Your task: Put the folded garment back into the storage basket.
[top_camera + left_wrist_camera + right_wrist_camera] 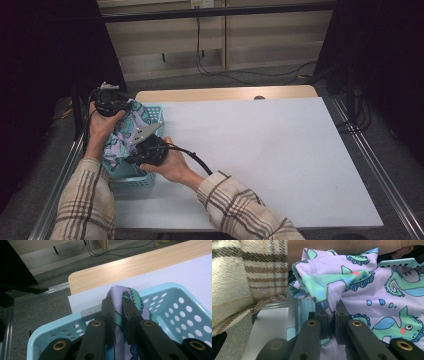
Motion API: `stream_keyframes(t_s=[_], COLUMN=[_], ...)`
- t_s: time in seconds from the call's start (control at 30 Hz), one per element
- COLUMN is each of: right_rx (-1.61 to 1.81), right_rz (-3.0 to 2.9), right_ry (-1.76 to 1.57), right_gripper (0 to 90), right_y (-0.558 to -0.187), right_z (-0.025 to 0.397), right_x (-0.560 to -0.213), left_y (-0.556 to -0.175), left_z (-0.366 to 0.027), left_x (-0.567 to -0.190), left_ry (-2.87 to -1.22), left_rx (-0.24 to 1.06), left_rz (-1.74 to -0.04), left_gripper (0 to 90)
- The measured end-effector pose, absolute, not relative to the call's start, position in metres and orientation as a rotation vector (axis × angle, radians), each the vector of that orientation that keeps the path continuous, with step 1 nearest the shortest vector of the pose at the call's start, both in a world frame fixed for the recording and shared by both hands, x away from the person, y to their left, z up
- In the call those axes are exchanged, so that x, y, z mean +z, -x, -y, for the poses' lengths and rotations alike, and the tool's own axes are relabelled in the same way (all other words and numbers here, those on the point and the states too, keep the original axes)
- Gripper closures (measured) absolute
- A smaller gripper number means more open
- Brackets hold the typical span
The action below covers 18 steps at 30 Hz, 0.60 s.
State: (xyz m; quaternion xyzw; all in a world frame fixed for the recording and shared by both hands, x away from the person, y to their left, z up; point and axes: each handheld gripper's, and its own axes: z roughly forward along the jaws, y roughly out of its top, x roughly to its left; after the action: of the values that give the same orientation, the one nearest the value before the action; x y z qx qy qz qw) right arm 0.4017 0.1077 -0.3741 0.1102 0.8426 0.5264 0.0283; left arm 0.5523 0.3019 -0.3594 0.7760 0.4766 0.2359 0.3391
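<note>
A lilac cloth (126,131) printed with green seahorses is bunched inside a light blue perforated basket (131,184) at the table's left edge. My left gripper (131,103) is at the basket's far end, shut on a fold of the cloth (119,307) that rises between its jaws. My right gripper (136,146) comes in from the basket's right side and is shut on another fold of the cloth (372,290). In the right gripper view a plaid sleeve (249,272) lies just left of the cloth.
The basket (180,307) sits on a white mat (260,160) that covers most of a wooden table (225,93). Cables run over the grey floor behind the table (240,70). Metal rails (380,170) line both sides.
</note>
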Motion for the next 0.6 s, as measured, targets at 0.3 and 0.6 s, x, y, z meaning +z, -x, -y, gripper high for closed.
stream_keyframes(t_s=[0.3,0.6], right_rx=[1.606,1.592], right_rz=[-2.623,-2.634], right_ry=[-0.341,-0.339], right_gripper=[85.6,85.5], right_y=[-0.401,-0.402], right_z=[-0.115,-0.127], right_x=[-0.379,-0.384], left_y=[-0.551,-0.554], left_z=[-0.317,-0.323], left_x=[-0.368,-0.371], left_ry=[-2.027,-2.040], left_rx=[0.598,0.610], left_rz=[-1.283,-1.284], left_gripper=[81.4,81.2])
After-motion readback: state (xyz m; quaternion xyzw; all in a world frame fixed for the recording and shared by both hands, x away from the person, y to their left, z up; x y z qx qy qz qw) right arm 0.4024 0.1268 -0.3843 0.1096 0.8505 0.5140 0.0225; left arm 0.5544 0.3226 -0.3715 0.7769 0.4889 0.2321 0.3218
